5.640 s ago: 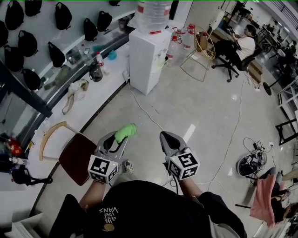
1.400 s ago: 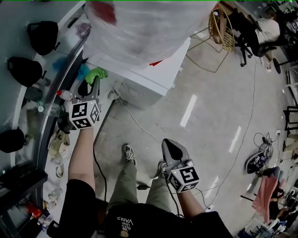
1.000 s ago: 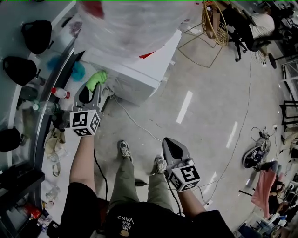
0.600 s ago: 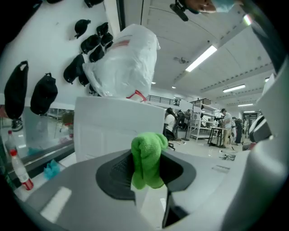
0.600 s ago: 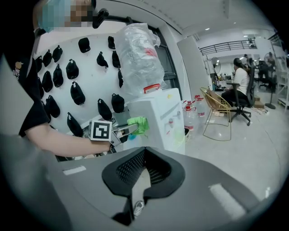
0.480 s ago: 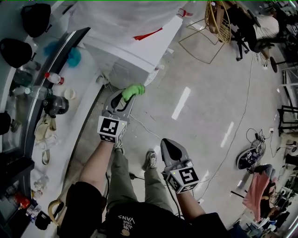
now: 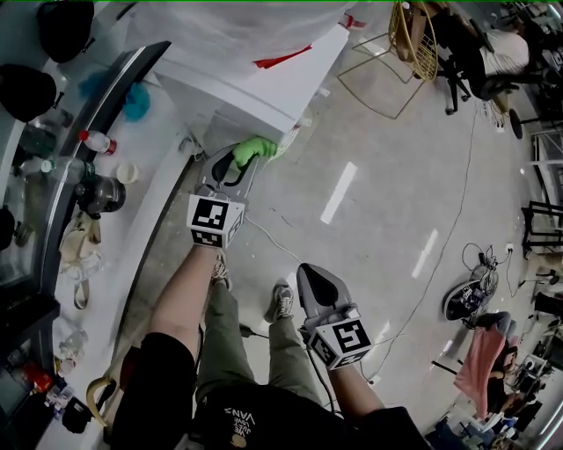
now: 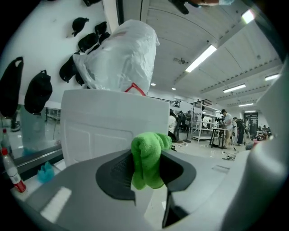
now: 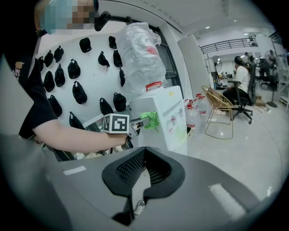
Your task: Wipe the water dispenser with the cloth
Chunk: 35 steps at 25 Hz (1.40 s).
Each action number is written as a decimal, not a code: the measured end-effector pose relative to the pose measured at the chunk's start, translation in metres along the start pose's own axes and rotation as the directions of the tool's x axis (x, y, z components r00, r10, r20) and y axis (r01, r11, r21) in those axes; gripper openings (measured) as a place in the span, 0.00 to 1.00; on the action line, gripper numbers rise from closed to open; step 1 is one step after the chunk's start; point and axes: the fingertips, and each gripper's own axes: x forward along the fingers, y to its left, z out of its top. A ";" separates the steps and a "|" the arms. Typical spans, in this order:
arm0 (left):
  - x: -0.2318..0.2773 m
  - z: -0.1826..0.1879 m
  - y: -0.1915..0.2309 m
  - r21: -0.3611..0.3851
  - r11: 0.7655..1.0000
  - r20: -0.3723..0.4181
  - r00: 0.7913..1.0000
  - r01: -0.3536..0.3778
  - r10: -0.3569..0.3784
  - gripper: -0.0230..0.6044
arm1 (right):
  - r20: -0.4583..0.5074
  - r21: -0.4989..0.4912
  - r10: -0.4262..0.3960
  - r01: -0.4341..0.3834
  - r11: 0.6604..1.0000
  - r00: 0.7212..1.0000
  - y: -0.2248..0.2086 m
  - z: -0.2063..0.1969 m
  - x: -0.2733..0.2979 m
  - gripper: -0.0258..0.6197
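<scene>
The white water dispenser [image 7: 264, 88] stands by the wall shelf, with a plastic-wrapped bottle [image 7: 237, 26] on top. My left gripper [image 7: 244, 160] is shut on a green cloth [image 7: 253, 148], which is held against the dispenser's lower side near its front corner. In the left gripper view the cloth [image 8: 148, 158] bulges between the jaws in front of the white panel [image 8: 108, 126]. My right gripper [image 7: 310, 283] hangs low above the floor, shut and holding nothing. The right gripper view shows the dispenser [image 9: 167, 119] and the cloth [image 9: 151, 119] ahead.
A glass shelf [image 7: 79, 149] with bottles and a kettle runs along the left wall. A cable [image 7: 273, 237] trails over the floor by my feet. A wire chair [image 7: 413, 44] and a seated person [image 7: 493, 53] are at the far right. Black caps [image 9: 81, 67] hang on the wall.
My left gripper has carried the cloth from the dispenser's left side, by the shelf, round to the side near its front corner. The right gripper has stayed low and still.
</scene>
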 end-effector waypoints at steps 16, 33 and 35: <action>-0.014 0.003 0.177 -0.010 0.983 -0.030 0.982 -0.184 0.184 0.25 | -0.035 0.058 -0.006 0.008 0.998 0.999 0.024 -0.011 0.070 0.05; -0.037 -0.021 0.131 -0.014 0.985 -0.028 0.985 -0.170 0.170 0.25 | -0.049 0.033 0.009 -0.007 0.999 0.999 -0.001 -0.013 0.062 0.05; -0.036 -0.032 0.096 -0.008 0.992 -0.032 0.992 -0.124 0.123 0.25 | -0.046 0.022 0.020 -0.019 1.000 0.999 -0.007 -0.014 0.058 0.05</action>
